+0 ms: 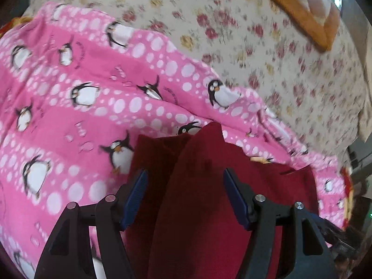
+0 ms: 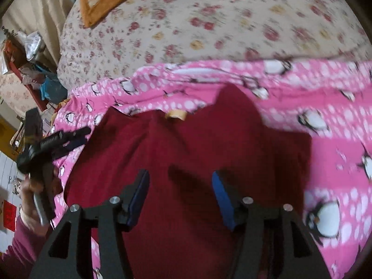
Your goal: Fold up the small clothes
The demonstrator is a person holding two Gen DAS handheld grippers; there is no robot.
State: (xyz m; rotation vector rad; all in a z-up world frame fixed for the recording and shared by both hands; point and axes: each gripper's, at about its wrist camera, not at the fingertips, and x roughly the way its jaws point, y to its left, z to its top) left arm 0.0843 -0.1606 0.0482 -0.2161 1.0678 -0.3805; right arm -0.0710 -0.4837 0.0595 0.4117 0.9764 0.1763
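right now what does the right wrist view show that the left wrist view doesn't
Only the right wrist view shows the left gripper from the outside, held in a hand with a maroon sleeve at the left edge, plus a cluttered shelf beside the bed.

Only the left wrist view shows a broad stretch of the pink penguin blanket to the left of the garment.

Both show the dark red garment lying on that blanket, the floral bedsheet, an orange-edged pillow, and open jaws with nothing pinched, the right gripper included.
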